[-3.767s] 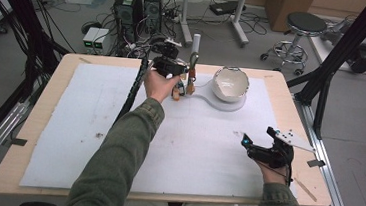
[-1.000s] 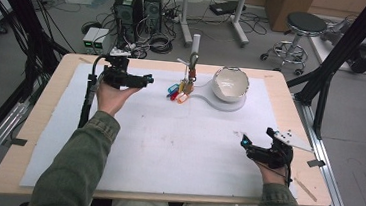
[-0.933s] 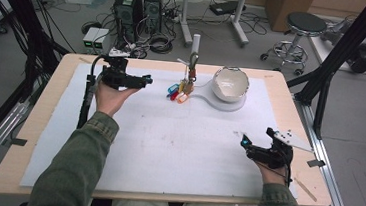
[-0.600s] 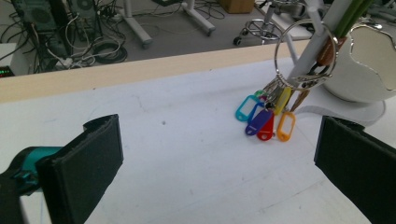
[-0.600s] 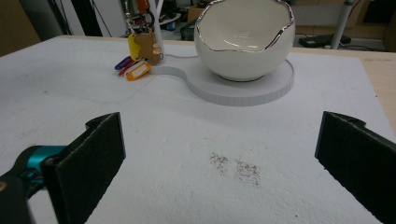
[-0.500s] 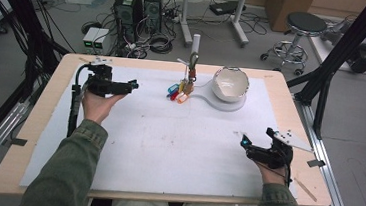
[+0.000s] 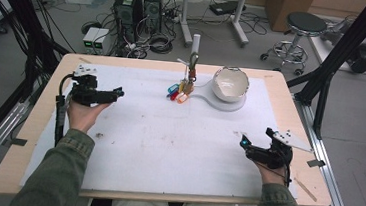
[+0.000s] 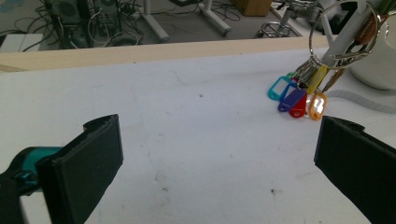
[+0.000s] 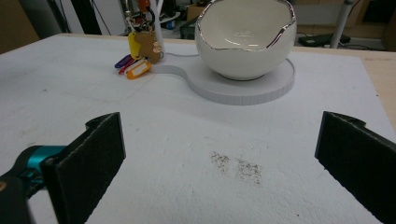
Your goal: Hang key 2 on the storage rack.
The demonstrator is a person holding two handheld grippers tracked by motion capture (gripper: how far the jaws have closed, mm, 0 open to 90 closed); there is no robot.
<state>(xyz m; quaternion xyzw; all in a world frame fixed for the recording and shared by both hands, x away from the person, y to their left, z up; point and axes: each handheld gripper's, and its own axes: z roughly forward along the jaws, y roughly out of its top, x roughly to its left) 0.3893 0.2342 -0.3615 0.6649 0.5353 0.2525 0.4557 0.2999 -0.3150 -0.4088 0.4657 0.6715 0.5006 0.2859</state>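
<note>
High view: left gripper far left, right gripper near right, keys hang on stand by bowl.
Left gripper view: jaws wide apart, empty; keys ahead, well off.
Right gripper view: jaws spread, empty; bowl ahead, keys beside it.

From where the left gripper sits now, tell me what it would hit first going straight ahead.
Probably the bunch of coloured key tags hanging at the white stand, though they sit right of centre, so the open left gripper might pass beside them.
</note>
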